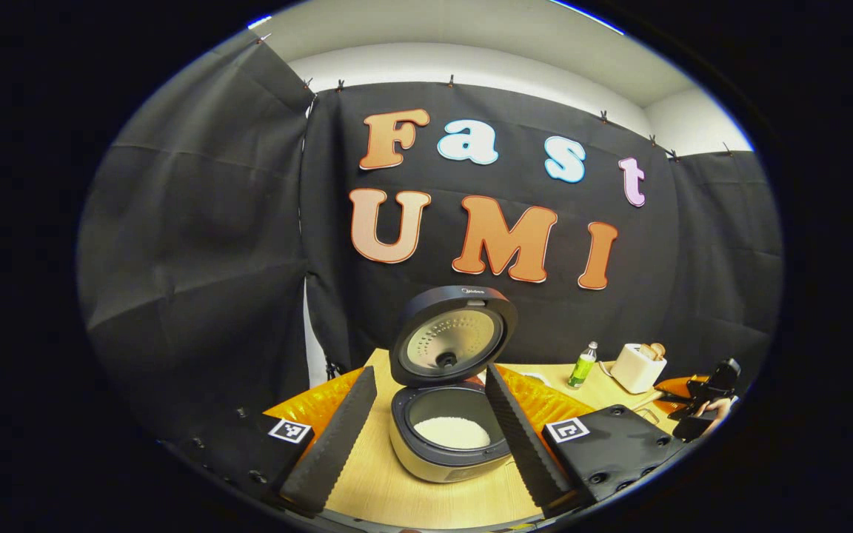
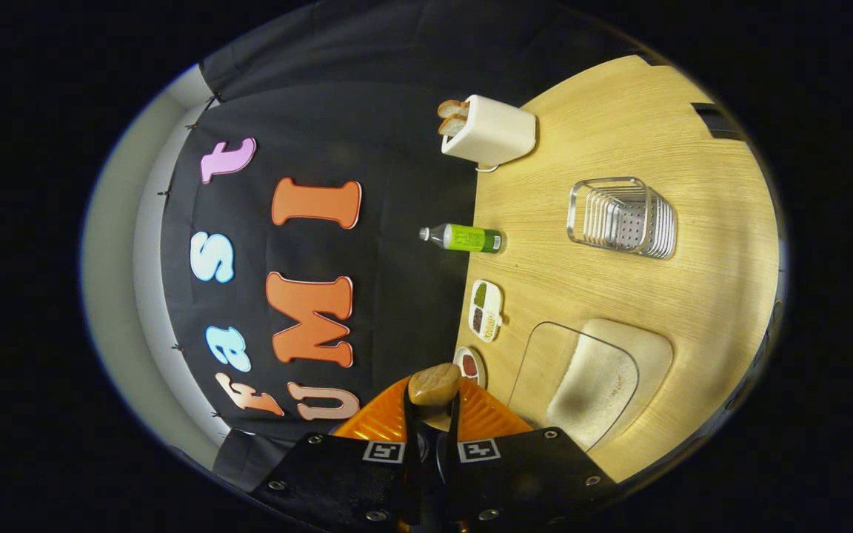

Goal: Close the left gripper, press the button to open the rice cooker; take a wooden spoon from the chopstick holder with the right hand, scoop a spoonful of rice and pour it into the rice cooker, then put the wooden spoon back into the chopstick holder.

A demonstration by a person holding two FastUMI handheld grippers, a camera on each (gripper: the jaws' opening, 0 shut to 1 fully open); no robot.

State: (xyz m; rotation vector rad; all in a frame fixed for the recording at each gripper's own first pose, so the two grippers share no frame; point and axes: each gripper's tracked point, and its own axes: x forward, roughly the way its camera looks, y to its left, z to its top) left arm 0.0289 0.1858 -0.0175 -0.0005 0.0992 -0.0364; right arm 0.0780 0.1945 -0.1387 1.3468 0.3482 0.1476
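Clamping the wooden spoon point(image 2: 435, 385), the right gripper point(image 2: 432, 422) has both fingers pressed together on the handle, camera rolled sideways so the table point(image 2: 619, 296) runs vertically, with a clear container of rice point(image 2: 597, 385) just beside the spoon, then small sauce dishes point(image 2: 486, 309), a green bottle point(image 2: 467, 238), a metal rack point(image 2: 623, 217) and a toaster point(image 2: 487, 132) farther off. Left gripper point(image 1: 430, 414) fingers are spread wide apart, empty, framing the rice cooker point(image 1: 447, 433); its lid point(image 1: 452, 337) stands up open and white rice point(image 1: 451, 432) sits in the pot. Right gripper also shows at the far right edge of the left gripper view, held in a hand point(image 1: 715, 406).
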